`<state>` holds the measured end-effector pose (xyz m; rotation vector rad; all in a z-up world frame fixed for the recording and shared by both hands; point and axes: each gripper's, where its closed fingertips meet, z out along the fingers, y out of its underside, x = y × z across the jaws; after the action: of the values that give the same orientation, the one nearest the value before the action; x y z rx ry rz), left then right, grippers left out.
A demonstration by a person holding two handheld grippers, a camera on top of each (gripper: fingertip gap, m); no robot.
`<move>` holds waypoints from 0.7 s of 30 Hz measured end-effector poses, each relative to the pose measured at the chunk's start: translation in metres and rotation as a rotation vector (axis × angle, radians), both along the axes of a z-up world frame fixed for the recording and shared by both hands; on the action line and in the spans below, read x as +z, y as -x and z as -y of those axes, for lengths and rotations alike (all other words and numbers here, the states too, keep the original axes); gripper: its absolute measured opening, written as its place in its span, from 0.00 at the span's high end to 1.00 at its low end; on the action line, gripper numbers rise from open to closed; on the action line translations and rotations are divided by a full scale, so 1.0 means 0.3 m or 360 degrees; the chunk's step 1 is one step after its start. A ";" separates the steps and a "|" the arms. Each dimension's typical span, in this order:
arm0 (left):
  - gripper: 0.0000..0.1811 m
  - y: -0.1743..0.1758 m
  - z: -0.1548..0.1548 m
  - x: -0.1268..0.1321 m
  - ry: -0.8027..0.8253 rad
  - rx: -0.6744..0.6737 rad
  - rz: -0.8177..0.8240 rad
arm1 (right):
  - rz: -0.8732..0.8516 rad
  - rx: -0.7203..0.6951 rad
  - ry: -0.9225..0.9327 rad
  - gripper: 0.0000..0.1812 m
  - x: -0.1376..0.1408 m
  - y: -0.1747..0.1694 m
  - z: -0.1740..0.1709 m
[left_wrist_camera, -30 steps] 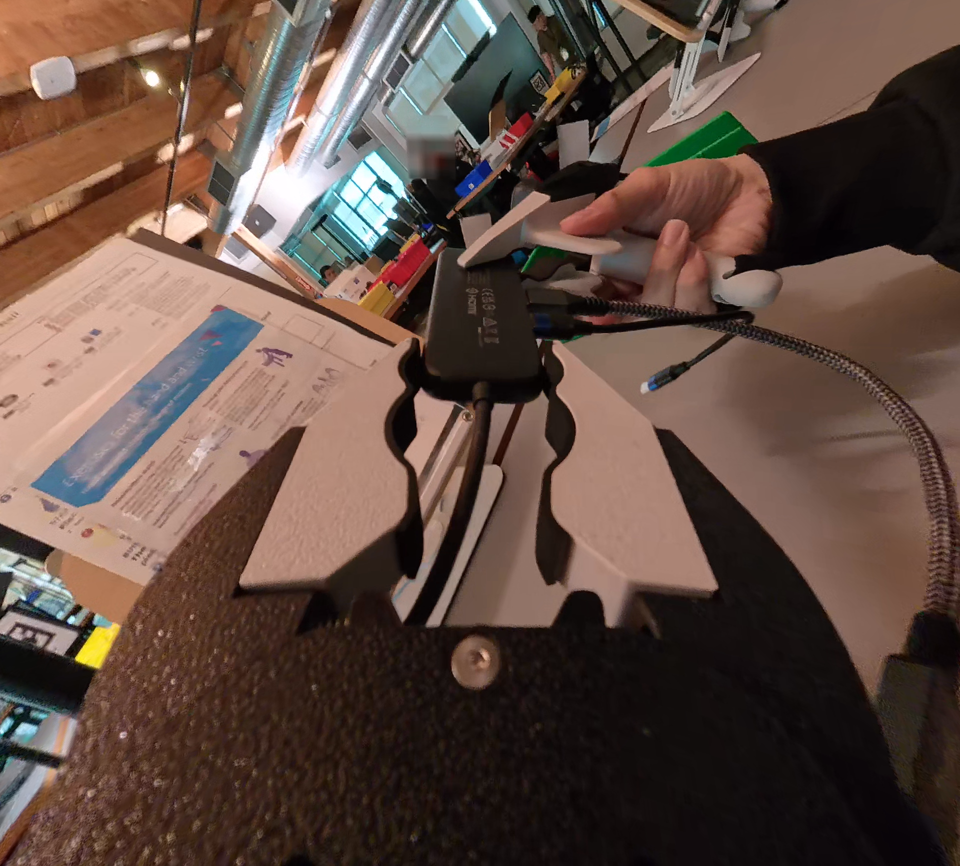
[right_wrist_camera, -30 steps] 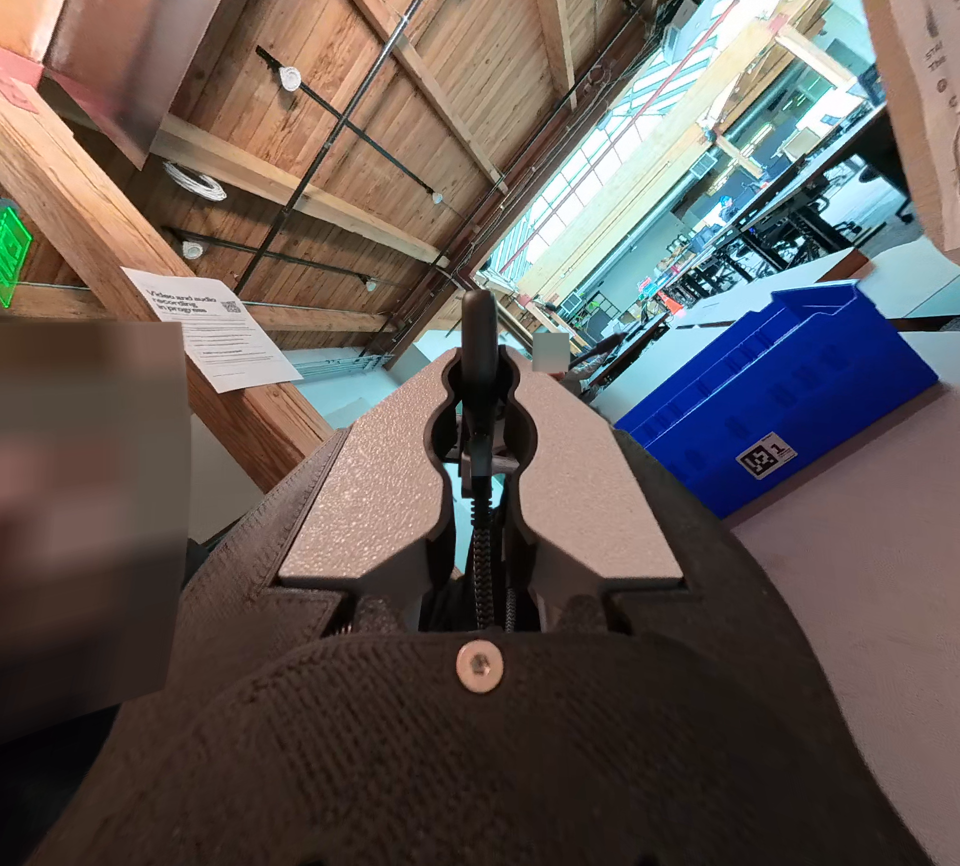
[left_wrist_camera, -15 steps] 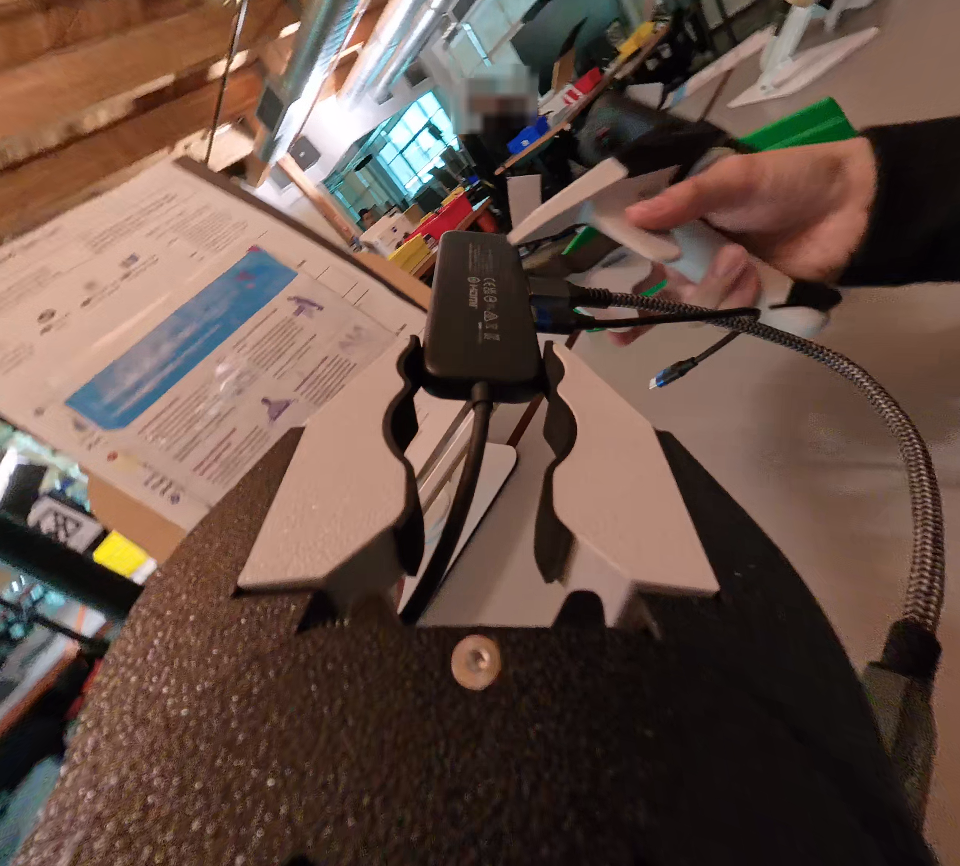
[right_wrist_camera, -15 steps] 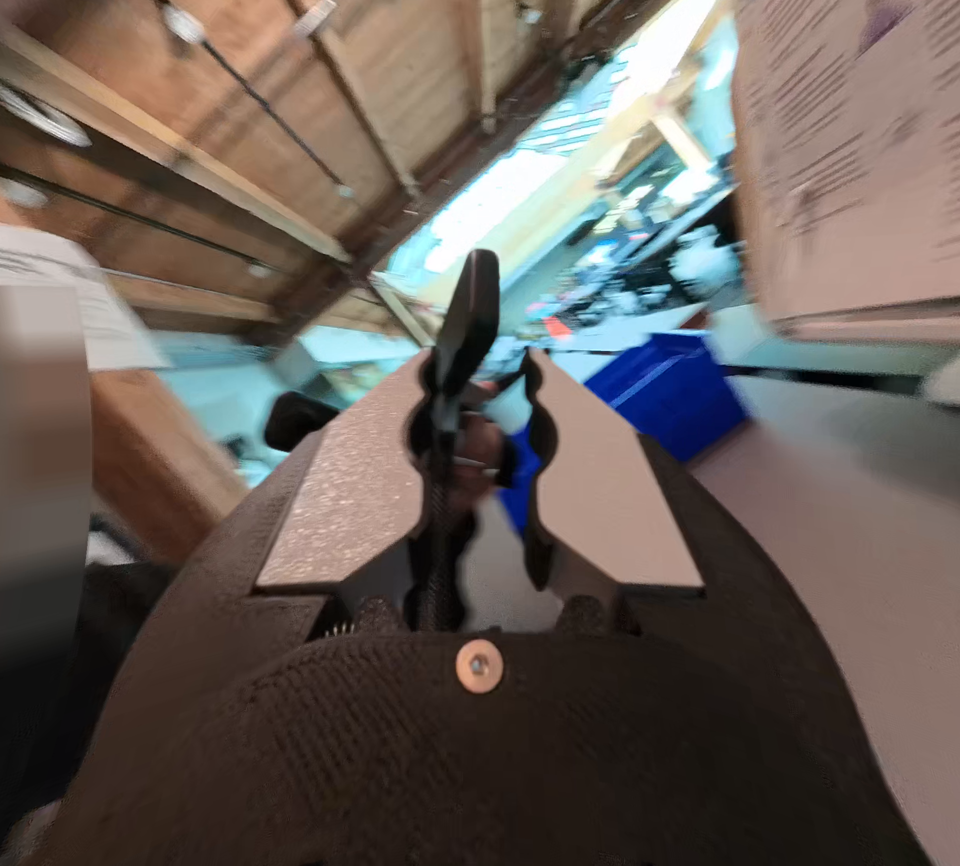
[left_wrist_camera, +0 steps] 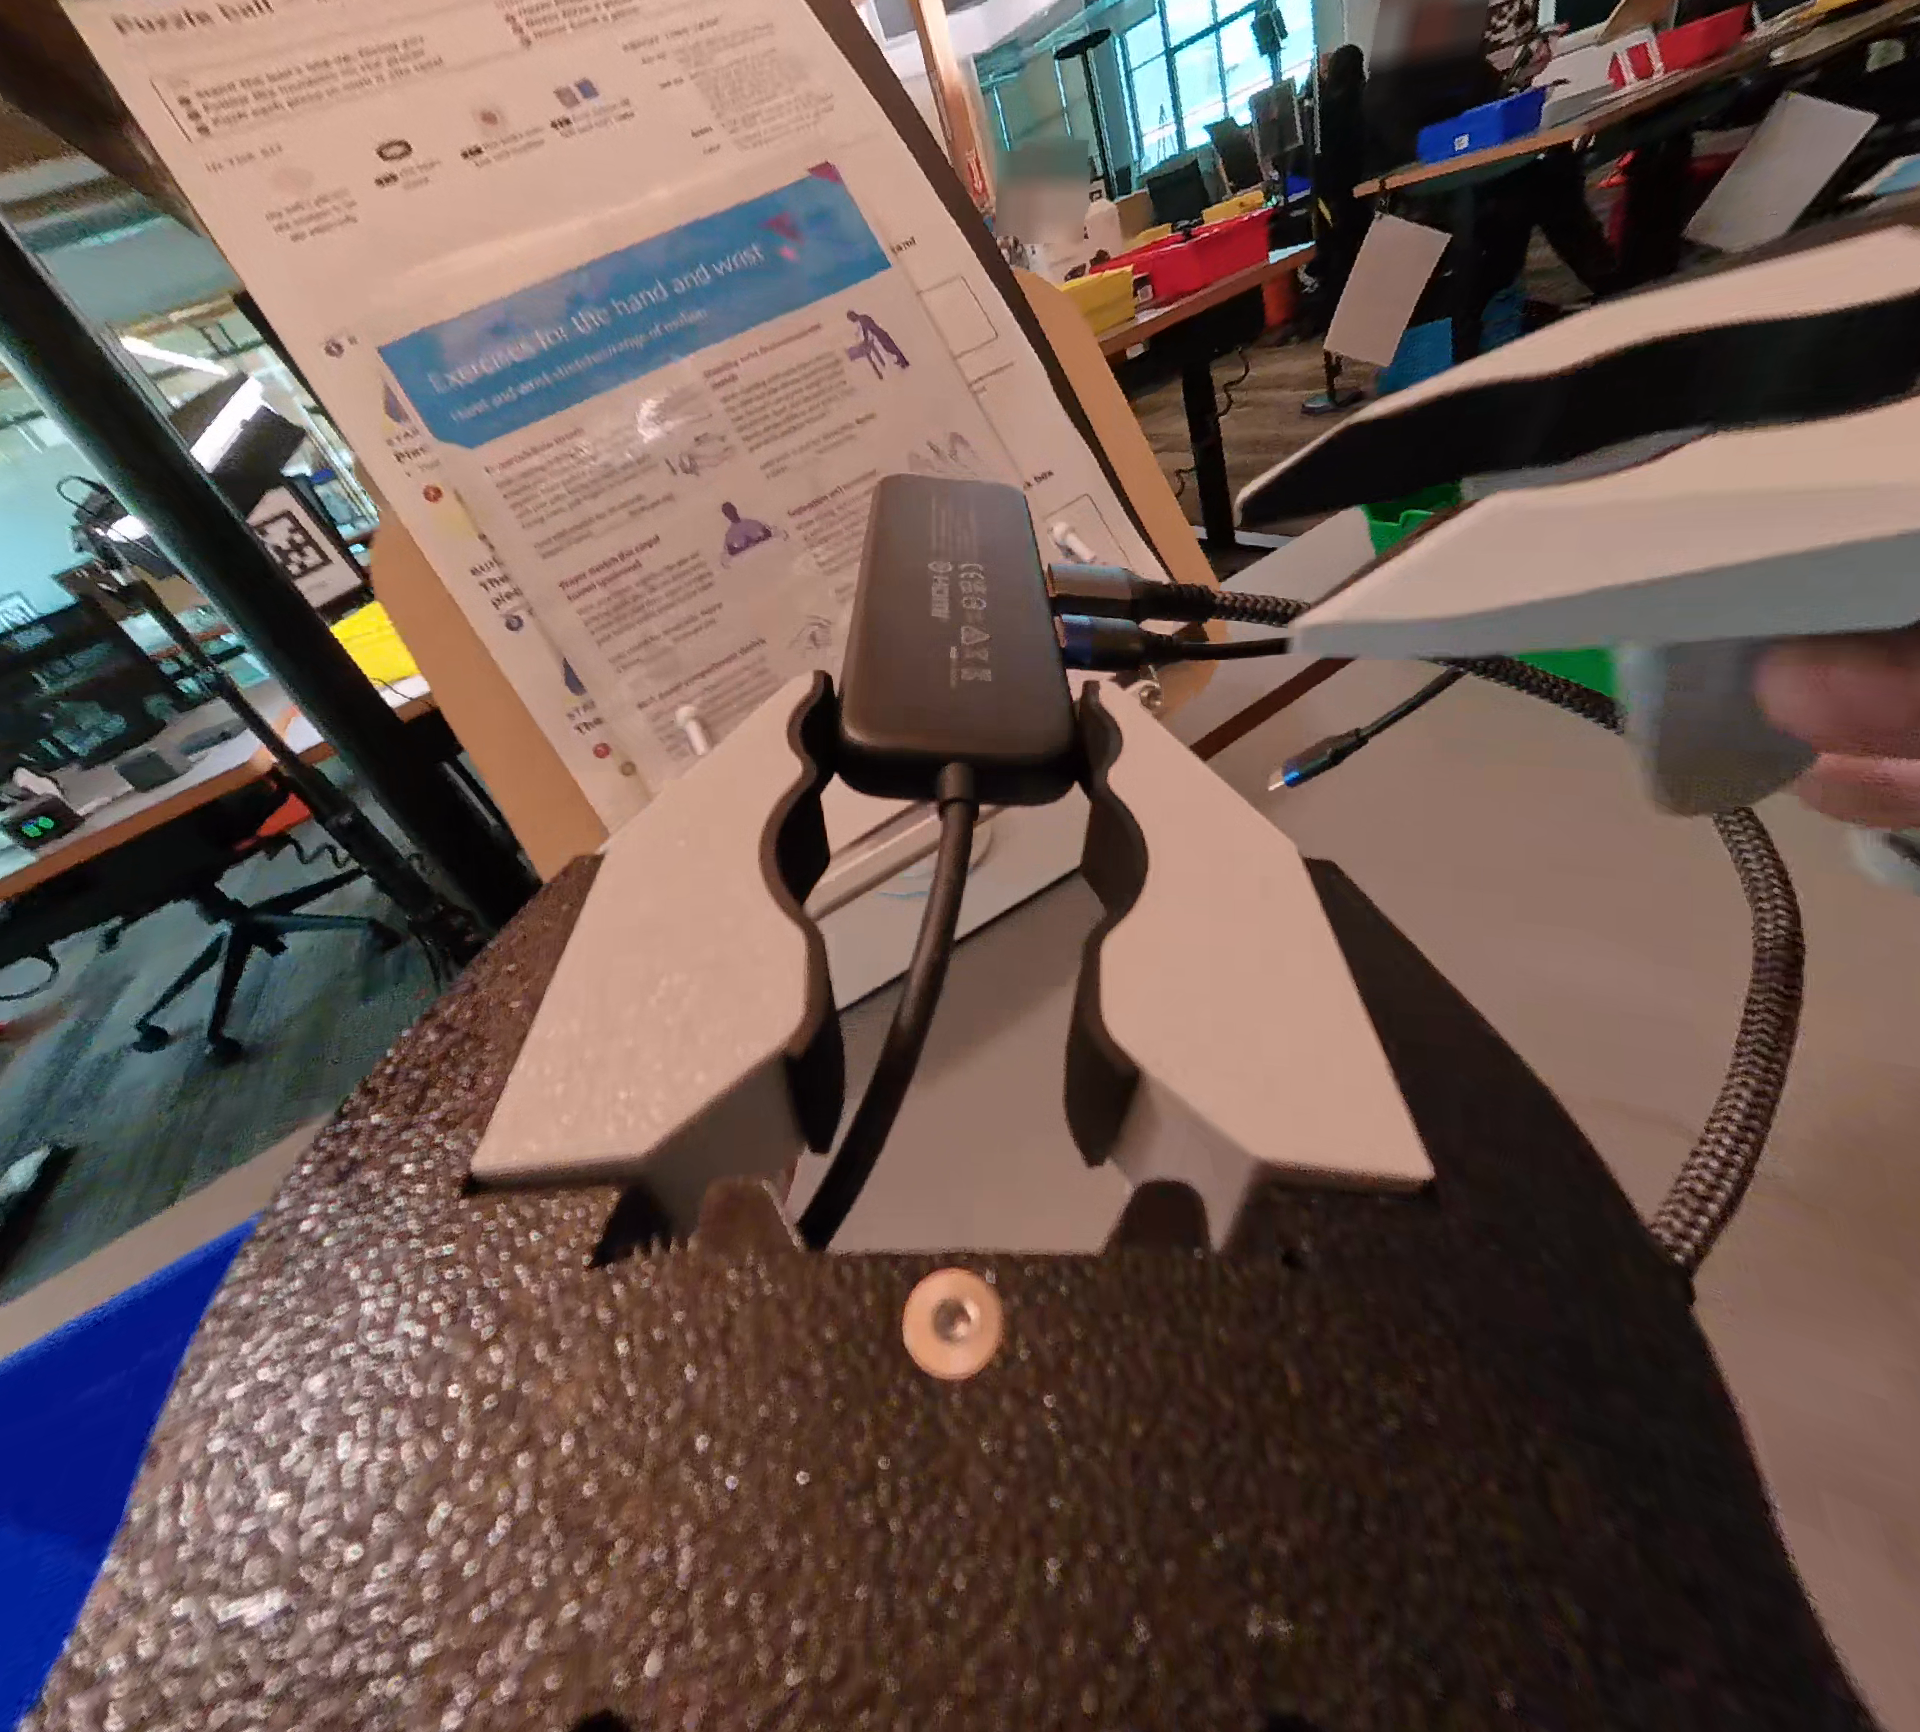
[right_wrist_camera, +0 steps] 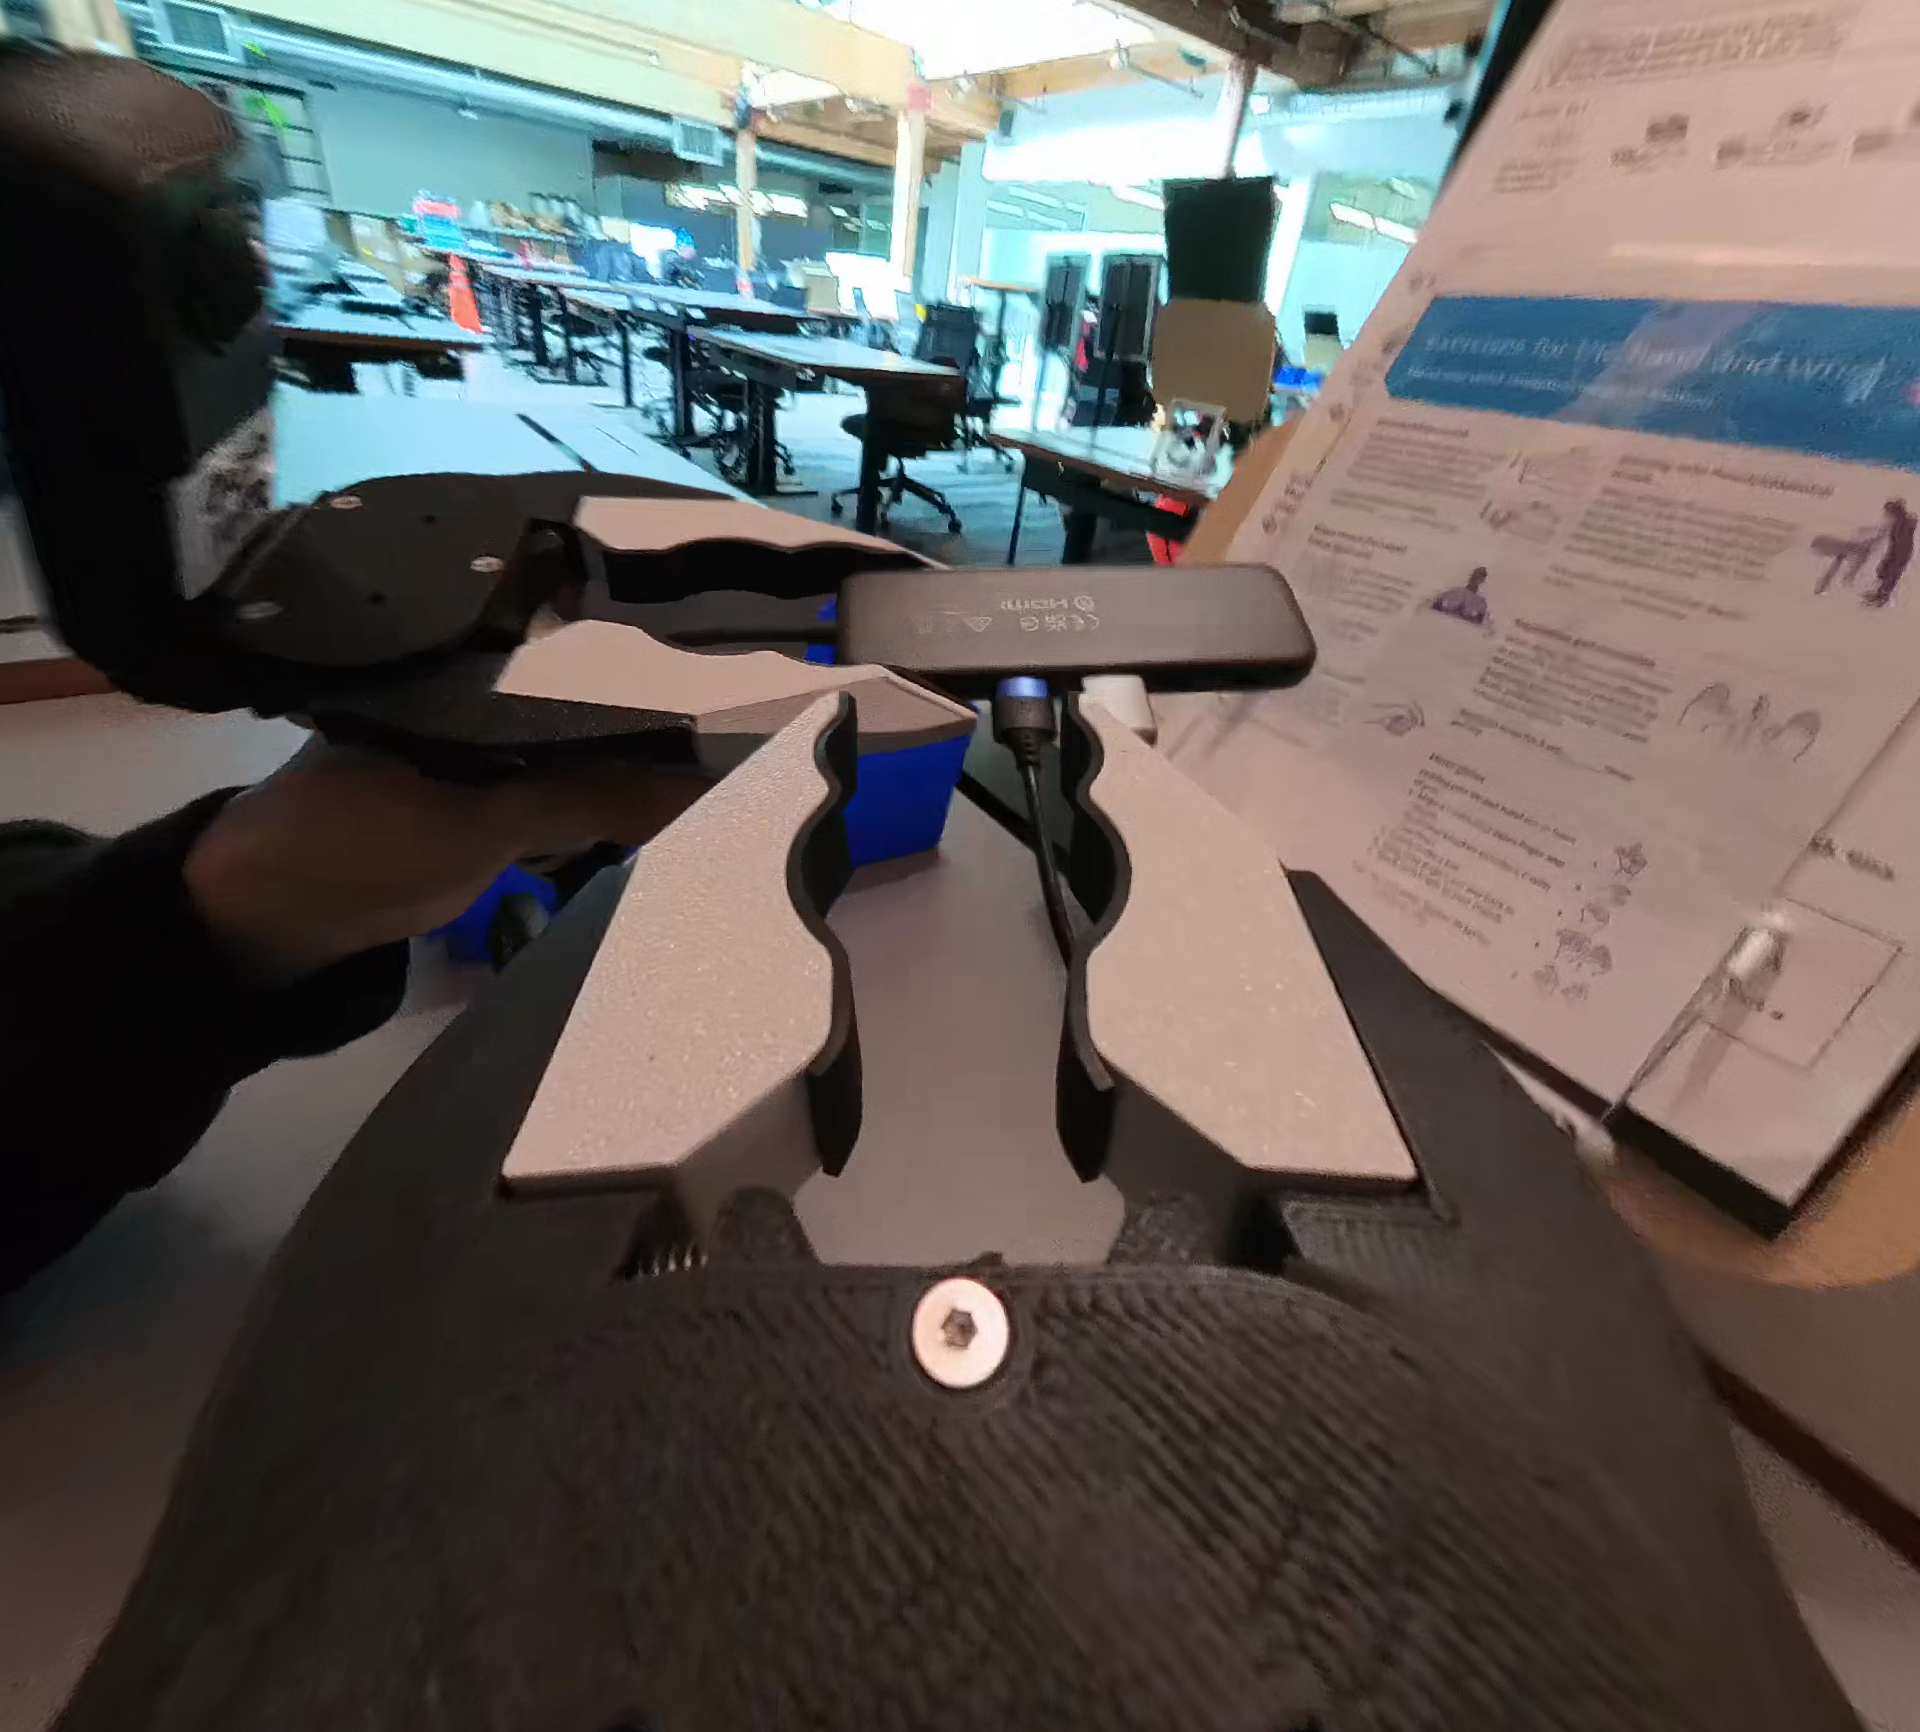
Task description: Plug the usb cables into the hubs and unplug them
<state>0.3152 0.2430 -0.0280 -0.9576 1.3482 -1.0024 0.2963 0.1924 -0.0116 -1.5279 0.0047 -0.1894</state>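
Counter [left_wrist_camera: 1507,872] grey underneath, printed board [left_wrist_camera: 582,311] propped behind. Left hand-held gripper [left_wrist_camera: 951,726] clamped on the black hub [left_wrist_camera: 951,612], held up off the counter, own lead trailing back between the fingers. Right hand-held gripper [right_wrist_camera: 961,716] parted, nothing gripped, tips just short of the blue-collared plug [right_wrist_camera: 1023,706] under the hub. Only in left view: braided cable [left_wrist_camera: 1756,986] plugged in, loose connector [left_wrist_camera: 1311,763] dangling.

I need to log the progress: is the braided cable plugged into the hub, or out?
Plugged in: the braided cable has its connector seated in the hub side port.
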 end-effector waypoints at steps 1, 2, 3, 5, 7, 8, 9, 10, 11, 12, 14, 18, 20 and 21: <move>0.75 -0.005 0.009 -0.008 0.0031 -0.0004 -0.0005 | -0.0044 -0.0057 0.0034 0.80 -0.023 -0.028 -0.004; 0.75 -0.010 0.017 -0.016 0.0048 -0.0006 -0.0013 | -0.0067 -0.0095 0.0045 0.81 -0.038 -0.051 -0.004; 0.75 -0.014 0.022 -0.023 0.0055 -0.0005 -0.0021 | -0.0076 -0.0091 0.0039 0.84 -0.045 -0.058 -0.003; 0.75 -0.020 0.031 -0.031 0.0082 -0.0019 -0.0029 | -0.0137 -0.0087 0.0053 0.88 -0.063 -0.075 0.000; 0.75 -0.022 0.039 -0.031 0.0110 -0.0043 -0.0019 | -0.0168 -0.0027 0.0092 0.90 -0.083 -0.068 -0.005; 0.75 -0.024 0.040 -0.034 0.0096 -0.0043 -0.0013 | -0.0175 -0.0022 0.0113 0.91 -0.091 -0.067 -0.006; 0.75 -0.026 0.042 -0.036 0.0072 -0.0040 -0.0004 | -0.0171 -0.0037 0.0144 0.91 -0.100 -0.070 -0.007; 0.75 -0.027 0.045 -0.036 0.0055 -0.0041 0.0011 | -0.0166 -0.0064 0.0163 0.92 -0.105 -0.077 -0.006; 0.75 -0.028 0.049 -0.035 0.0051 -0.0045 0.0027 | -0.0168 -0.0102 0.0170 0.92 -0.108 -0.088 -0.004; 0.75 -0.028 0.054 -0.034 0.0041 -0.0048 0.0038 | -0.0176 -0.0135 0.0186 0.92 -0.114 -0.098 -0.002; 0.75 -0.029 0.060 -0.034 -0.0031 -0.0032 0.0063 | -0.0190 -0.0157 0.0228 0.91 -0.133 -0.106 -0.004; 0.75 -0.028 0.071 -0.029 -0.0087 -0.0038 0.0097 | -0.0196 -0.0161 0.0203 0.95 -0.130 -0.106 -0.009; 0.75 -0.025 0.072 -0.023 -0.0092 -0.0049 0.0120 | -0.0187 -0.0143 0.0179 0.95 -0.123 -0.104 -0.007; 0.75 -0.024 0.073 -0.021 -0.0096 -0.0052 0.0127 | -0.0197 -0.0133 0.0171 0.95 -0.120 -0.102 -0.006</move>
<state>0.3224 0.2211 -0.0343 -0.8446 1.3238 -1.0089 0.3270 0.1943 -0.0477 -1.6457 0.1588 -0.1634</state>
